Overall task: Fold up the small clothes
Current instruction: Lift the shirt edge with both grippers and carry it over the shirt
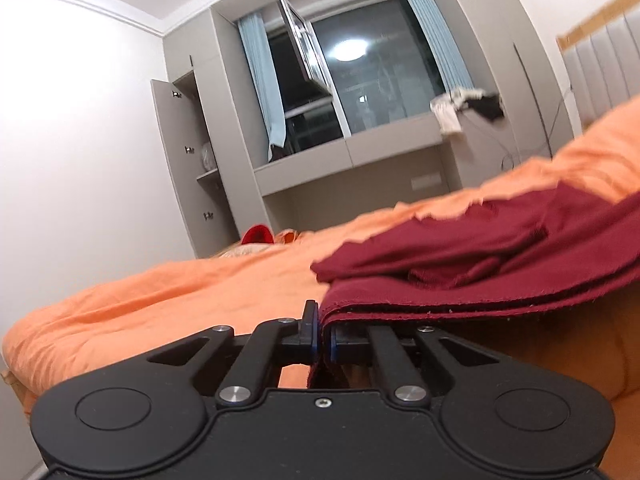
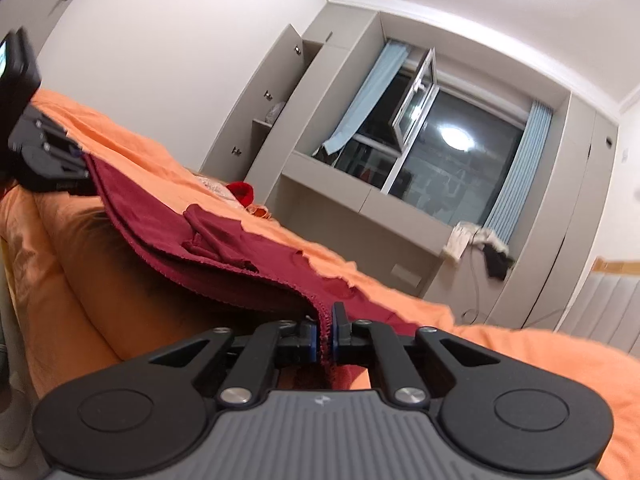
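Observation:
A dark red garment [image 1: 480, 264] lies in folded layers on the orange bed cover [image 1: 180, 292]. My left gripper [image 1: 323, 336] is shut on its near hem, with cloth pinched between the jaws. In the right wrist view the same garment [image 2: 224, 240] stretches from my right gripper [image 2: 326, 332], which is shut on the other end of the hem, across to the left gripper [image 2: 78, 156] at the far left. The held edge is lifted a little above the bed.
A grey built-in wardrobe [image 1: 188, 160] with an open door stands behind the bed, beside a window with blue curtains [image 1: 360, 92]. A red item [image 1: 258, 236] lies at the bed's far end. Clothes [image 1: 468, 108] hang over the window ledge. A padded headboard [image 1: 604, 64] is on the right.

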Demonstrator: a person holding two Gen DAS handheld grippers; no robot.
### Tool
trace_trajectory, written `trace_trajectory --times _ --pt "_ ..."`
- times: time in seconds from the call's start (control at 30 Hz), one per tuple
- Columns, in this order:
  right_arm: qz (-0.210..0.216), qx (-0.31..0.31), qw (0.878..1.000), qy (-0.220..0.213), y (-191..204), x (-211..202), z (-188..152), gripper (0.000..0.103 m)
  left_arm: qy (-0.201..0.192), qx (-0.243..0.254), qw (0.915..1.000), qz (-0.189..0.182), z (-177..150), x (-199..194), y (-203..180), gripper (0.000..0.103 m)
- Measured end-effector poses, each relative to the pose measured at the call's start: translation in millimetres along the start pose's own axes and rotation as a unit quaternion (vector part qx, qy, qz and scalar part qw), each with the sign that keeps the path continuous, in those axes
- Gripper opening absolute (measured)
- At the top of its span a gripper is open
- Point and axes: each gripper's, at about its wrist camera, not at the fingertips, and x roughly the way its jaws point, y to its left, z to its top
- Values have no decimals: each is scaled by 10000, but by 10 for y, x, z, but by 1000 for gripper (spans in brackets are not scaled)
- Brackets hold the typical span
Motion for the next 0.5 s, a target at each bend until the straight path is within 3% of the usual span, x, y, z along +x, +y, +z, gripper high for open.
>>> trace_trajectory --times 0.17,0.4,0.5 --pt "-233 -121 9995 -185 -93 -159 107 6 -397 -271 9986 -234 225 -304 161 5" --pt "-538 -166 9966 -595 -408 -680 382 6 -1232 379 9899 -590 579 -990 261 5" --pt "-416 -182 9970 -624 -469 -913 468 6 -1320 402 9871 -817 707 -1236 318 5"
